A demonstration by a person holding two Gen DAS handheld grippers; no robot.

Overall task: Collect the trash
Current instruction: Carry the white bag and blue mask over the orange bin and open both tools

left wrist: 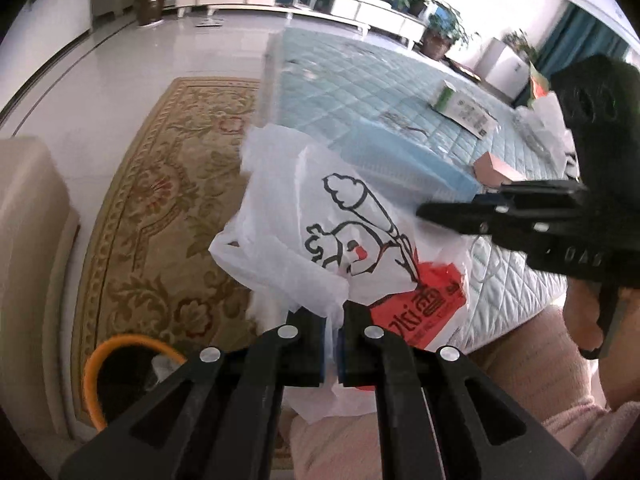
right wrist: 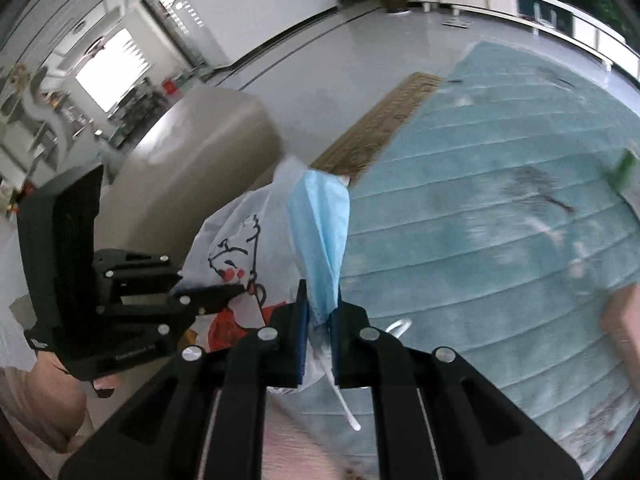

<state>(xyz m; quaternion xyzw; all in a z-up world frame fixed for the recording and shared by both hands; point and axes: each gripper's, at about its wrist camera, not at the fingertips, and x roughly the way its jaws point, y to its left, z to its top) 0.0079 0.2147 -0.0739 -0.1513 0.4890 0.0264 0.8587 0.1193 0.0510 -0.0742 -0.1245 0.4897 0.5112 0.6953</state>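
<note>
My left gripper [left wrist: 331,316] is shut on the edge of a white plastic bag [left wrist: 320,236] with a black drawing and a red print. The bag hangs at the near edge of a pale blue quilted mattress [left wrist: 360,80]. My right gripper [right wrist: 320,312] is shut on a light blue face mask [right wrist: 320,232] and holds it right beside the bag [right wrist: 236,240]; a white ear loop dangles below the fingers. In the left wrist view the right gripper [left wrist: 424,213] and the mask [left wrist: 404,156] come in from the right, over the bag.
A green and white carton [left wrist: 460,108], a pinkish box [left wrist: 498,168] and a white bag [left wrist: 548,120] lie on the mattress. An orange-rimmed black bin [left wrist: 120,376] stands on a patterned rug [left wrist: 168,184]. A beige sofa arm [left wrist: 28,240] is at left.
</note>
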